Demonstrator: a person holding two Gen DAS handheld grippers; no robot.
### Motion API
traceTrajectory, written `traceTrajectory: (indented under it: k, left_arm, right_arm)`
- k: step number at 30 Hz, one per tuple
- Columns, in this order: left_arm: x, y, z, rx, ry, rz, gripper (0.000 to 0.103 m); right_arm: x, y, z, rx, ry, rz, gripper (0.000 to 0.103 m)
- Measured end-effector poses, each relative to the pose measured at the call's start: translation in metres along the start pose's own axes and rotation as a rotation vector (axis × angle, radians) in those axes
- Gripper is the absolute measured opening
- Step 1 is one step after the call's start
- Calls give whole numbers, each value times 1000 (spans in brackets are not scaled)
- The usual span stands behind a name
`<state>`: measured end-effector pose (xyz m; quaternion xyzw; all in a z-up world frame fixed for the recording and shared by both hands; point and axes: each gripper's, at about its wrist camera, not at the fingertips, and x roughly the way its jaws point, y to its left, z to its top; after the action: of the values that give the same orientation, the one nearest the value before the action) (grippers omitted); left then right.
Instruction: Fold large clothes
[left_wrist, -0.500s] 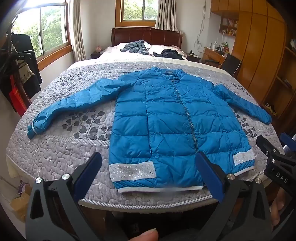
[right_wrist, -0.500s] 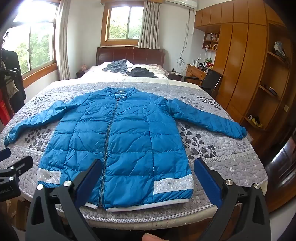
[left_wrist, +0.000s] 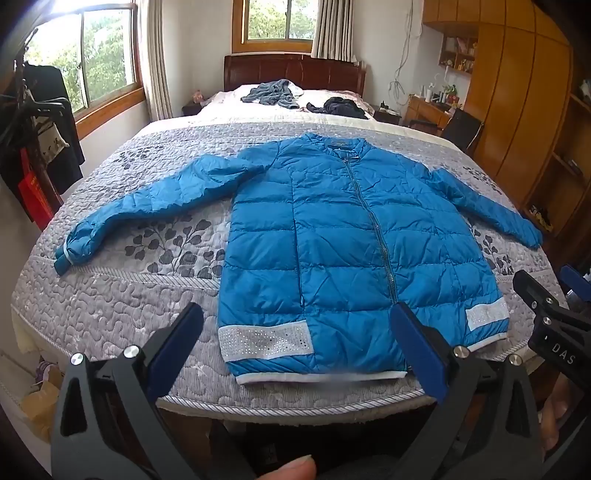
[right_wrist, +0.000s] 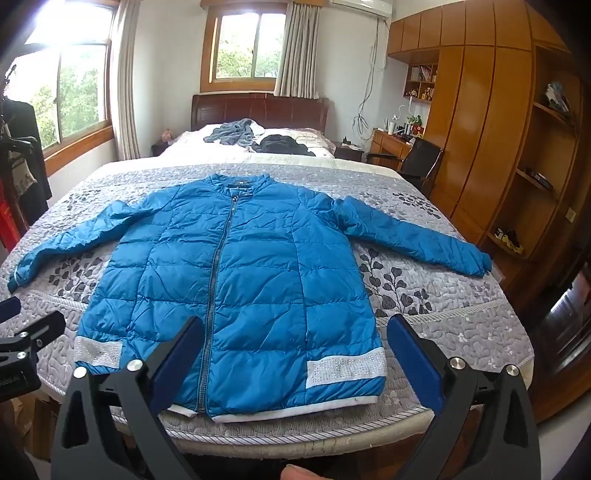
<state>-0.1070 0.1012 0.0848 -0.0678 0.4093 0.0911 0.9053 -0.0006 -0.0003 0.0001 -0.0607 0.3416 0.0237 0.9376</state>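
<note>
A blue quilted jacket (left_wrist: 332, 240) (right_wrist: 236, 280) lies flat and zipped on the grey patterned bed (left_wrist: 110, 302) (right_wrist: 443, 317), both sleeves spread outwards, hem at the near edge. My left gripper (left_wrist: 295, 325) hovers open just short of the hem, left of the zipper, with nothing between its blue pads. My right gripper (right_wrist: 293, 336) is open too, held above the hem on the jacket's right half. Each gripper shows at the edge of the other's view. The left sleeve cuff (left_wrist: 68, 254) and right sleeve cuff (right_wrist: 478, 264) rest on the quilt.
Two dark garments (right_wrist: 236, 134) (right_wrist: 280, 144) lie near the pillows by the wooden headboard. Clothes hang on a rack (left_wrist: 40, 147) at the left. A desk and chair (right_wrist: 417, 158) and wooden shelving (right_wrist: 517, 155) stand on the right. Cardboard boxes (left_wrist: 33, 402) sit on the floor.
</note>
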Motion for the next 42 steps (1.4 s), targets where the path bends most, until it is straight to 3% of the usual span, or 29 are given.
traceTrajectory:
  k: [42]
  left_arm:
    - [1,2,0,-1,-1,2,100]
  right_arm:
    - [-1,0,4,-4,-5,-5,99]
